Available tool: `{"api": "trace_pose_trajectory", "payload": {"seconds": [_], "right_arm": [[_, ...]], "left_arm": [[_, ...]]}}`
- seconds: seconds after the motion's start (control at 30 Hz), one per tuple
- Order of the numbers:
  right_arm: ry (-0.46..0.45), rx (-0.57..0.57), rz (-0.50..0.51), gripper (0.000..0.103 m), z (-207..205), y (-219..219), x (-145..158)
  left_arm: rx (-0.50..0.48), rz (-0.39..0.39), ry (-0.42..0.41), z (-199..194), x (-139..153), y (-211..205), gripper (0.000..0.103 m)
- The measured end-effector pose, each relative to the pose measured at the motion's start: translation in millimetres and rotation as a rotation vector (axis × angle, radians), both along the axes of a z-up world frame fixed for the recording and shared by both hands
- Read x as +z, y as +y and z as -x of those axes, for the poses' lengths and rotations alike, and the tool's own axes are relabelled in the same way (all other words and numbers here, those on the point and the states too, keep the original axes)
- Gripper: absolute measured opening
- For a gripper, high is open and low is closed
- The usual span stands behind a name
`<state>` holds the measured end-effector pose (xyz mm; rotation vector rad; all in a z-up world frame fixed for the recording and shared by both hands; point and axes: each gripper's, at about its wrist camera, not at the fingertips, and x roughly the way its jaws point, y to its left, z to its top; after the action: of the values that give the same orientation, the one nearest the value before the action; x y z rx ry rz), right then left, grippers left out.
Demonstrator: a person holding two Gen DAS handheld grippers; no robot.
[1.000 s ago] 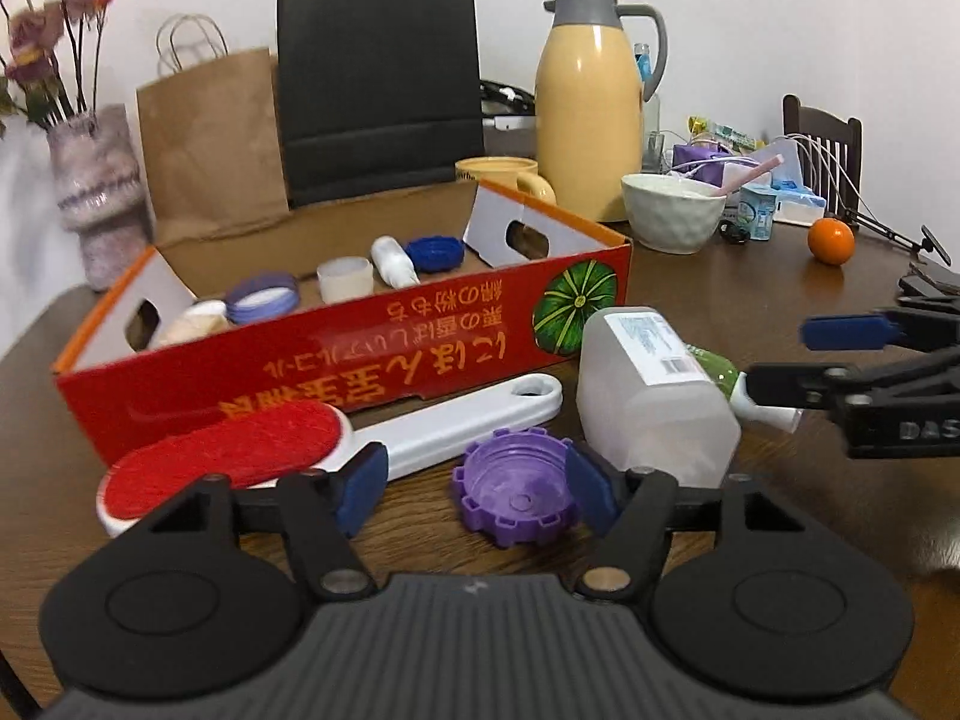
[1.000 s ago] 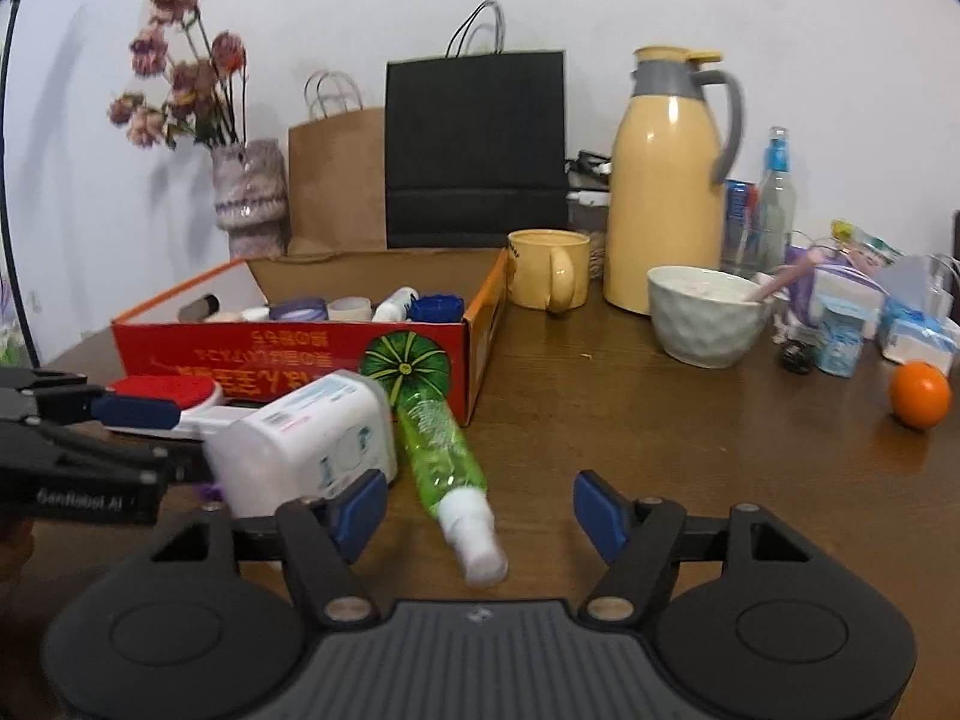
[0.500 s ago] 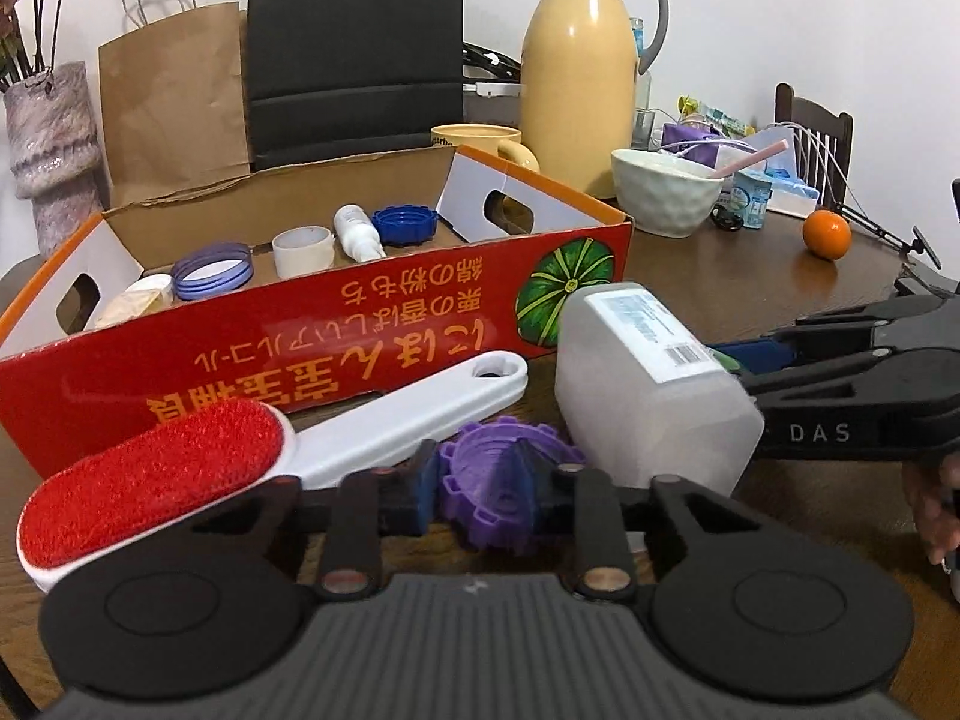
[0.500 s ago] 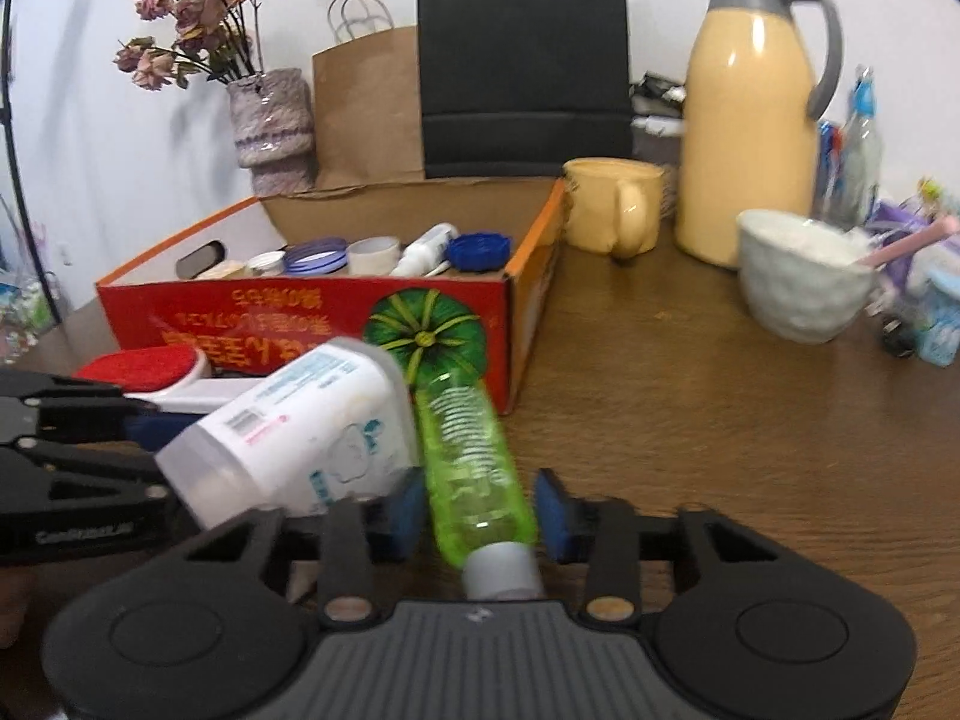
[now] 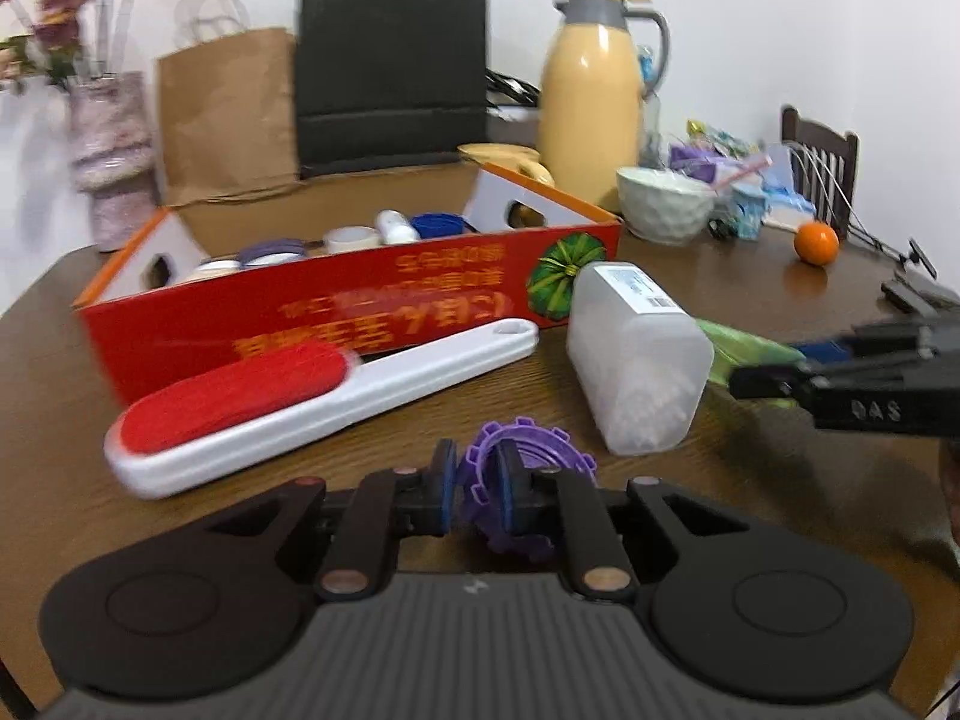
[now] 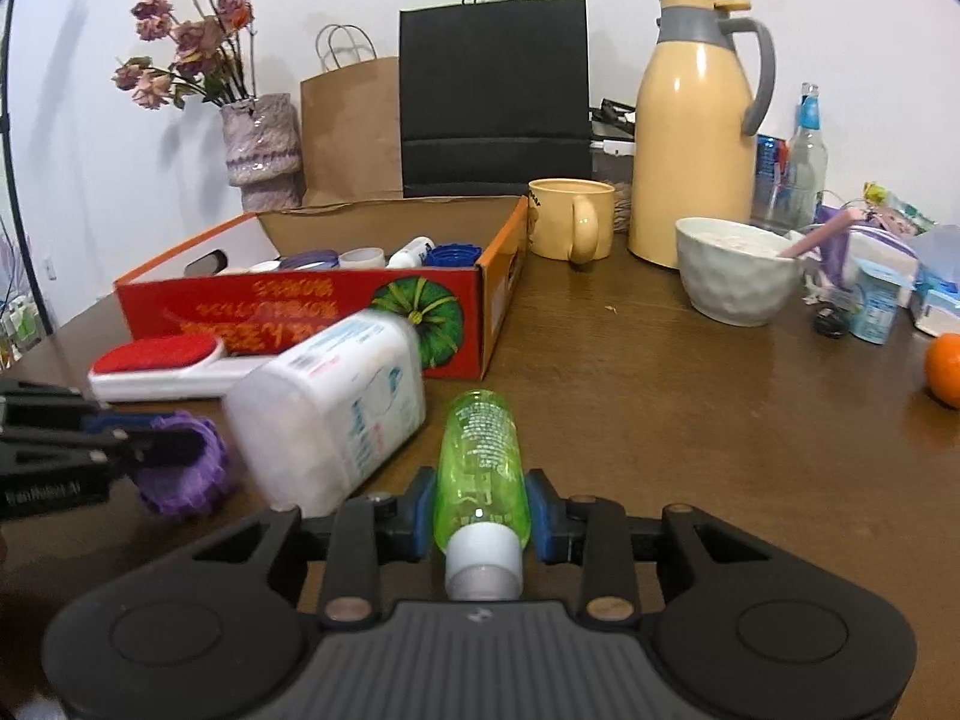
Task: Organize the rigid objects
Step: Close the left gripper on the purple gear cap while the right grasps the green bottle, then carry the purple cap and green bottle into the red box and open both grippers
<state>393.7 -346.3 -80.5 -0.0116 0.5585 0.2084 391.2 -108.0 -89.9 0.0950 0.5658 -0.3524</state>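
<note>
My left gripper (image 5: 474, 495) pinched the purple cap (image 5: 528, 480) on edge and my right gripper (image 6: 480, 516) clamped the green bottle (image 6: 483, 468), its length pointing straight ahead toward the red box (image 6: 300, 312), which lay ahead-left, nearer my left.

At the far side of the table (image 6: 690, 420), a vase (image 6: 261, 150) of dried flowers, a brown bag (image 6: 351, 132) and a black bag (image 6: 495, 99) are lined along the wall. A thermos (image 6: 690, 132), mug (image 6: 570, 225) and bowl (image 6: 735, 276) are seen to the right, an orange (image 6: 945, 369) at the right edge.
</note>
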Motion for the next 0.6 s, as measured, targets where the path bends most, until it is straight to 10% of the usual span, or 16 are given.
{"api": "trace_pose_trajectory", "payload": {"seconds": [0.6], "right_arm": [[-0.123,0.058,-0.094,0.03,118.6,48.4,5.7]], "left_arm": [[0.321,0.088,-0.2,142.9,45.2,88.2,0.014]]}}
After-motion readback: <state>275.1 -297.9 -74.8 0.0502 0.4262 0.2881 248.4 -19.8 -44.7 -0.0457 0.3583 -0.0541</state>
